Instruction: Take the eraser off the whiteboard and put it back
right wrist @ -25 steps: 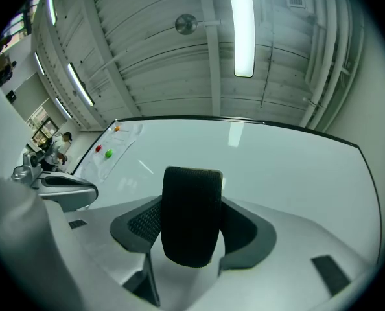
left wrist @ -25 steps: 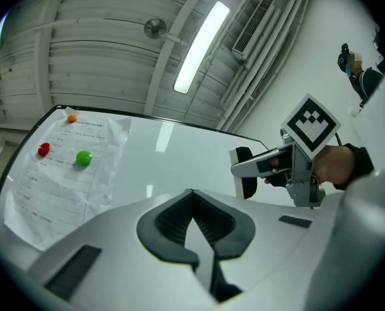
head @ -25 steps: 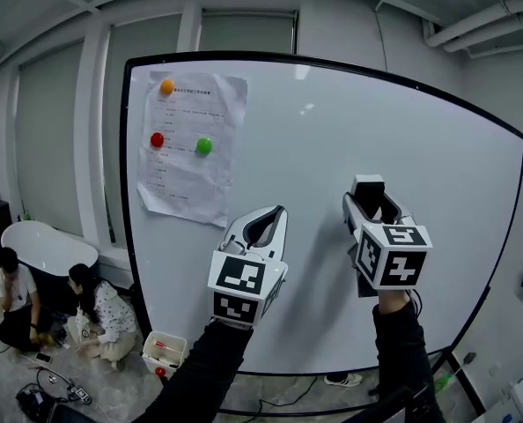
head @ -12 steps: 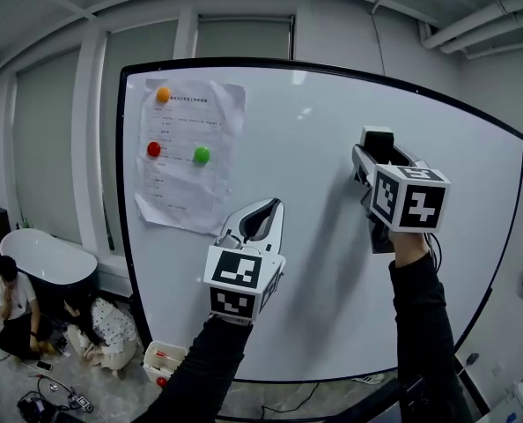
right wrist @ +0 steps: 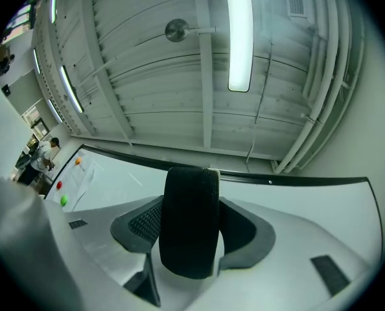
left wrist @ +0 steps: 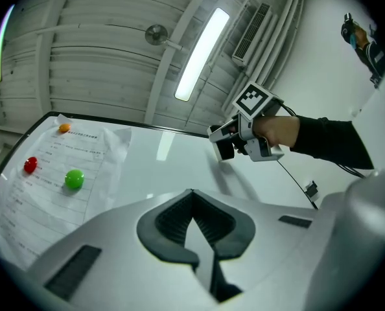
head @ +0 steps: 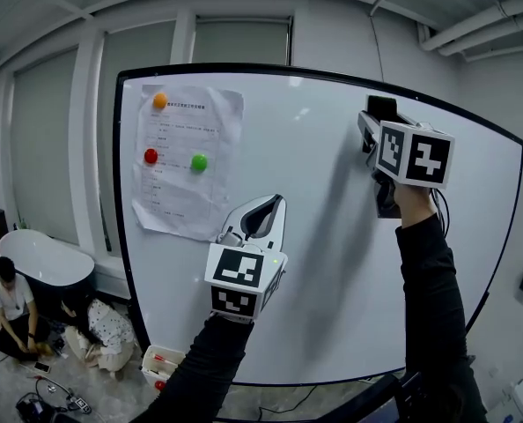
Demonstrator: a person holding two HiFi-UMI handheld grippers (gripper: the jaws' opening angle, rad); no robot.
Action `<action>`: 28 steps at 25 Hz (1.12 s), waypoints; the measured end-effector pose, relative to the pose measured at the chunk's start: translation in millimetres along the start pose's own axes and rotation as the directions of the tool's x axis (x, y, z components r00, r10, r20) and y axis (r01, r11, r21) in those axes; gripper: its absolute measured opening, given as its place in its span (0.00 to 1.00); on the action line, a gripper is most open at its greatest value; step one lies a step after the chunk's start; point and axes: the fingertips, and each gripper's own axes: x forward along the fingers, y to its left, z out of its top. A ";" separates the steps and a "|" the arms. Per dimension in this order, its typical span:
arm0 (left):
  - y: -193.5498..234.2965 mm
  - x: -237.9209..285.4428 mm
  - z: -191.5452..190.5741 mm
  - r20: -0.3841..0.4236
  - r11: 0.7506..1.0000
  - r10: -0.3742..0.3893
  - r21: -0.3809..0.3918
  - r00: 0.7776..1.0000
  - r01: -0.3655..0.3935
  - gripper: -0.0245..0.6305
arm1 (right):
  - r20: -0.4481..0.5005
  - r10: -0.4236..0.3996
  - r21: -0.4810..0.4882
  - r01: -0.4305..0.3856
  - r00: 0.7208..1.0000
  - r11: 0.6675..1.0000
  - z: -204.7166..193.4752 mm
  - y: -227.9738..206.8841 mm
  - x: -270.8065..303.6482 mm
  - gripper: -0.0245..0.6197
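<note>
The right gripper point(head: 379, 120) is up high by the top right part of the whiteboard point(head: 332, 263). Its jaws are squeezing the eraser point(right wrist: 189, 229), with the black fuzzy side showing. The eraser is very near the board, but I cannot tell if it touches. The left gripper point(head: 266, 211) is lower down, in front of the middle of the board. Its jaws are pressed together with nothing in them. A sheet of paper point(head: 187, 161) is stuck on the left side of the board with three round magnets: an orange one point(head: 159, 100), a red one point(head: 151, 156) and a green one point(head: 198, 161). On the floor below sits a little white box point(head: 162, 357) with something red inside. A big white tub point(head: 33, 258) stands further left; I cannot see into it.
</note>
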 end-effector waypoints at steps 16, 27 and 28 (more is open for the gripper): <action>5.1 -1.8 5.5 0.015 1.000 0.013 0.019 1.000 -0.013 0.05 | 0.031 0.003 0.020 -0.004 1.000 1.000 10.6 -9.5 25.5 0.44; -0.6 -1.6 -9.1 -0.002 1.000 -0.019 -0.012 1.000 0.019 0.05 | 0.070 0.022 0.010 -0.022 0.997 1.000 2.5 -8.0 26.1 0.44; -0.4 -2.1 -7.7 0.002 1.000 -0.017 -0.010 1.000 0.017 0.05 | 0.070 0.020 0.011 -0.020 0.997 1.000 2.5 -8.4 26.8 0.44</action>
